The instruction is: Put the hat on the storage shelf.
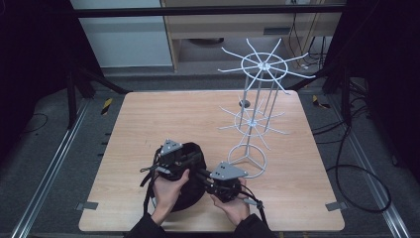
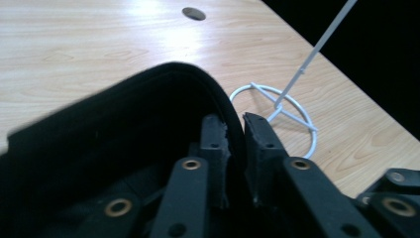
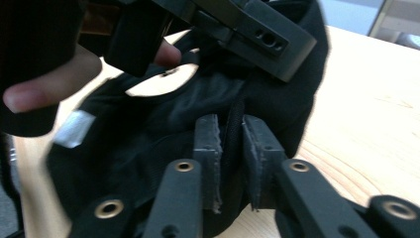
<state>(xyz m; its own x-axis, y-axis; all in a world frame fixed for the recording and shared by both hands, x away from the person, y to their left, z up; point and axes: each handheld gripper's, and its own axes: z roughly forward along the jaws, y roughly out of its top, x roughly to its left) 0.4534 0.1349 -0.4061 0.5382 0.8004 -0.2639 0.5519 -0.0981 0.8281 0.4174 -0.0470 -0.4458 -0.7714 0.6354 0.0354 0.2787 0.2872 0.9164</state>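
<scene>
The left gripper has its 2 jaws drawn narrow around the rim of a black cap, the edge of the fabric running up between the pads, which press on it from both sides. Past those jaws and to their right stands the round base ring of a white wire rack, with a thin rod rising from it; farther ahead of the jaws a small dark disc sits in the wooden table. The right gripper also holds its 2 jaws narrow, with a corded seam of the same cap between the pads, though a thin gap shows beside the seam and I cannot tell how firmly they press. Above and beyond those jaws the other gripper's black body crosses the view, with fingers of a hand wrapped around it. From the high view the cap lies on the near part of the table, between the 2 grippers, and the rack rises just beyond the right one.
</scene>
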